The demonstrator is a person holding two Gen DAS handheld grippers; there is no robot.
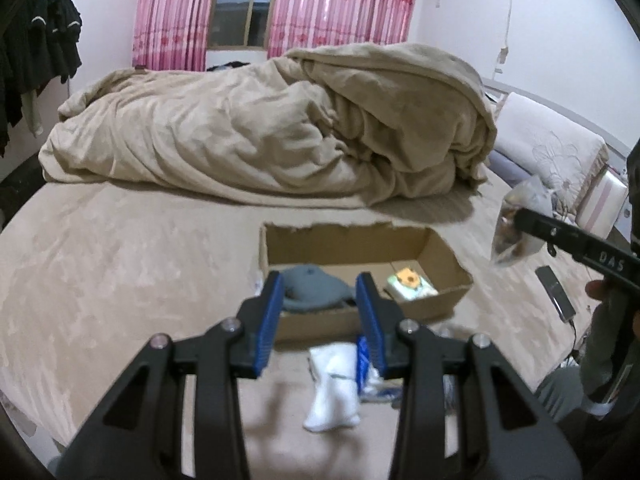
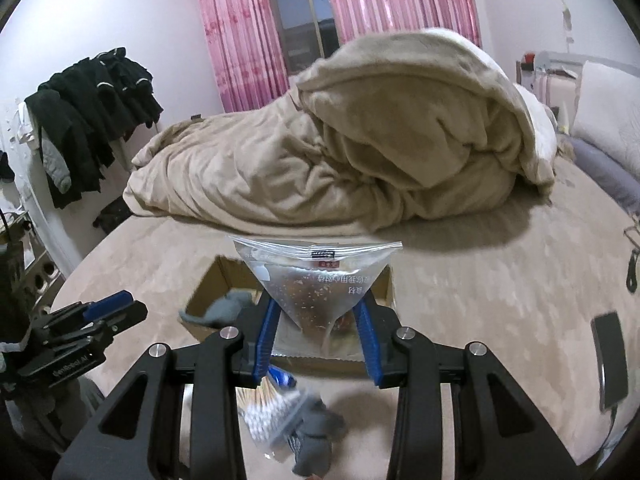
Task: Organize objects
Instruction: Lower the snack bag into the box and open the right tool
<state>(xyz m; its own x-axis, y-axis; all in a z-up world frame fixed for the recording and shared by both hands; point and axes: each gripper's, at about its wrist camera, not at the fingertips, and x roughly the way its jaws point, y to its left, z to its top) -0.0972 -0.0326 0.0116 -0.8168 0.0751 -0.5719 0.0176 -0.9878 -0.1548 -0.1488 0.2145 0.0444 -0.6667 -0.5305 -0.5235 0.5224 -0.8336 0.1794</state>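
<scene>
Covering the far half of the bed (image 1: 120, 240), a rumpled beige blanket (image 1: 260, 128) lies behind an open cardboard box (image 1: 444, 264) holding a grey sock (image 1: 312, 288) and a small packet (image 1: 408, 284). Right gripper (image 2: 318, 320) is clamped on a clear snack bag (image 2: 312, 280), raised above the box. Left gripper (image 1: 318, 304) has jaws nearly together, nothing between them, over a white sock (image 1: 332, 392).
</scene>
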